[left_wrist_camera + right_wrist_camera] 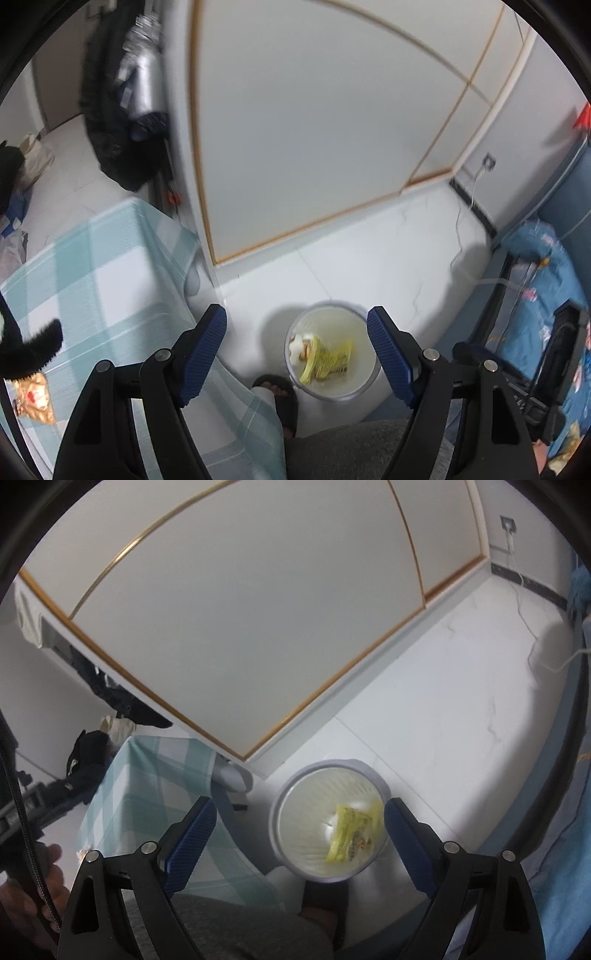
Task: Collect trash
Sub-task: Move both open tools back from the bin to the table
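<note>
A white round bin (332, 317) stands on the pale floor below both grippers. Inside it lie a crumpled yellow wrapper (332, 360) and some white and brown scraps (301, 349). My left gripper (297, 350) hangs above the bin, open, with nothing between its blue pads. In the right wrist view the same bin (314, 794) and yellow wrapper (351, 836) show from higher up. My right gripper (299, 843) is open too and holds nothing. An orange-gold wrapper (33, 402) lies on the checked table (110, 280) at the left.
A white cabinet (314, 129) with gold trim backs the floor. A blue bed (546, 295) is at the right and dark clothes (110, 110) hang at the left. A foot in a black slipper (277, 398) stands beside the bin. A hand (37, 886) is at the lower left.
</note>
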Motion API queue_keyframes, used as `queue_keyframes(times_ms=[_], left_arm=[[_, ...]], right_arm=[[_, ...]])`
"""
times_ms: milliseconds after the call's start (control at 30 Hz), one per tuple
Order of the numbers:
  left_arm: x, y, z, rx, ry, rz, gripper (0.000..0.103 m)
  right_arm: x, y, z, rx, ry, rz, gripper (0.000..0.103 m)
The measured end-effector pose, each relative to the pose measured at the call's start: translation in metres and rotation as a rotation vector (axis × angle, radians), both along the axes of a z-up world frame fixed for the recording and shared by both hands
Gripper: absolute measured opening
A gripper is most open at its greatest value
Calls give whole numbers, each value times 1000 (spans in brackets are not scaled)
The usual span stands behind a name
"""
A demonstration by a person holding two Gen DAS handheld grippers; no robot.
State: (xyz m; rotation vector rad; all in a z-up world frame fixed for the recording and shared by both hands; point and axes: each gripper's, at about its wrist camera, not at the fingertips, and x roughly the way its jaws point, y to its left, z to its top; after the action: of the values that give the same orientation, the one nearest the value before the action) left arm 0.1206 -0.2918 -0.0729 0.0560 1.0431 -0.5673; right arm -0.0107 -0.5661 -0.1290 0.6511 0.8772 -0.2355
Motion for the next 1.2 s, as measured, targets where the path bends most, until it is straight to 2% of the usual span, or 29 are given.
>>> queue_keyframes(times_ms=[167, 233, 333, 433, 633, 733, 867, 1200], left_arm=[[-6, 34, 26, -42, -66, 74, 77], [-9, 48, 34, -50, -96, 103, 83], [-13, 72, 47, -67, -143, 144, 84], [-16, 99, 59, -85, -175, 185, 84], [-21, 162, 81, -102, -253, 288, 85], [-24, 196, 86, -127, -286, 343, 85], [-30, 243, 85, -118, -321, 439, 85], [-34, 330, 58, -100, -326, 629, 85]], right_arm=[[0, 18, 27, -54, -44, 18, 93], [2, 26, 41, -76, -70, 35, 93], [7, 44, 64, -106, -120, 63, 93], [12, 70, 88, -126, -178, 102, 93], [24, 133, 114, -167, -241, 194, 94], [30, 167, 119, -188, -269, 256, 94], [36, 211, 124, -203, -303, 336, 94], [60, 308, 112, -218, -308, 517, 94]])
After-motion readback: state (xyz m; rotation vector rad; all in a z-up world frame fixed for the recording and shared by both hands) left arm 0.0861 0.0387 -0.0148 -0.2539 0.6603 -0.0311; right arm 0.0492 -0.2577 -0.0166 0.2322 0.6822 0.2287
